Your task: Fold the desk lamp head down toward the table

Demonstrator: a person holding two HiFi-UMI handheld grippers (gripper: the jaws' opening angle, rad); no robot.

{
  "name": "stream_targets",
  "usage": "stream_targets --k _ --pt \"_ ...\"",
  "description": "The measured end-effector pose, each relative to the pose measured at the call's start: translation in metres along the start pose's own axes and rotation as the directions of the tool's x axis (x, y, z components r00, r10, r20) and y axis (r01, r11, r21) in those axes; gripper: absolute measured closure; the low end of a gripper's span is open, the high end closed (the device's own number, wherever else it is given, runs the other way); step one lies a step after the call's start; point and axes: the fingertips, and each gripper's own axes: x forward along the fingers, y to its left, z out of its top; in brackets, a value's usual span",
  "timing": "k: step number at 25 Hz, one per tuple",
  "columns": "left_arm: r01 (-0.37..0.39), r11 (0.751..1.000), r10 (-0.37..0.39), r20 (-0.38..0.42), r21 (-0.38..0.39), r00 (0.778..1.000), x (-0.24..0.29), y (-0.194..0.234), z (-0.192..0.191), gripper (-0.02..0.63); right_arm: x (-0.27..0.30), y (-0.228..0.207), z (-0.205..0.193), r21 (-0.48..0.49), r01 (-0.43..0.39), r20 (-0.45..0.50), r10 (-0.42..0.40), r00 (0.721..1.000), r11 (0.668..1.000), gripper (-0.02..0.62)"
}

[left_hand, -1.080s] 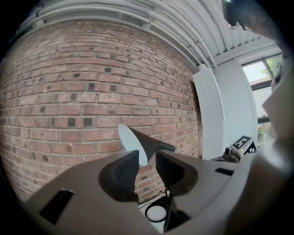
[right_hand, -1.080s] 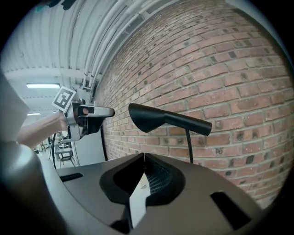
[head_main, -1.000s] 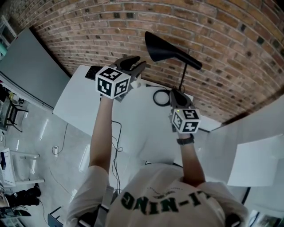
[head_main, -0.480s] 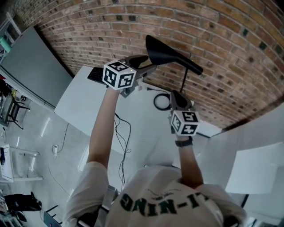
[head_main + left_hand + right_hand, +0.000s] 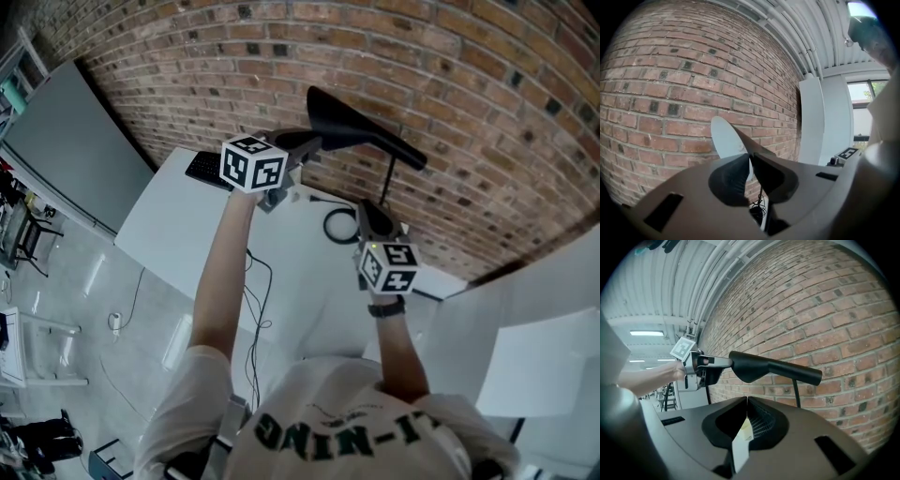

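Now the lamp head (image 5: 361, 131) hangs over the bench (image 5: 187, 216) in the upper middle of the frame, its long axis running left to right. The left hand-held gripper (image 5: 302, 142) is at its flared left end, jaws closing on the shade rim (image 5: 723, 136). The right hand-held gripper (image 5: 364, 208), jaws together, sits lower by the stem (image 5: 388, 183).

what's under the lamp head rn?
White table with a coiled black cable, plus the lamp's thin stem. The base is covered by the right hand-held gripper.
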Motion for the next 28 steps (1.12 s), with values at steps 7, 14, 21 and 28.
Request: stream_targets --k 7,14,21,28 --pt "0.014 1.000 -0.014 -0.014 0.007 1.000 -0.001 0.000 0.000 0.583 0.005 0.001 0.008 -0.015 -0.011 0.018 0.011 1.000 1.000 0.589" --pt "0.004 1.000 -0.004 -0.022 0.016 1.000 -0.001 -0.001 -0.001 0.583 0.008 0.000 0.008 -0.013 -0.021 0.014 0.022 1.000 1.000 0.589" --pt "-0.012 1.000 0.012 -0.016 -0.016 1.000 -0.002 0.002 -0.010 0.583 0.012 -0.002 0.000 0.007 -0.035 -0.014 0.035 0.999 0.999 0.589" --pt "-0.011 0.998 0.011 0.003 -0.055 1.000 -0.003 0.003 -0.019 0.583 0.015 0.000 0.001 -0.003 -0.047 -0.011 0.047 0.999 0.999 0.590"
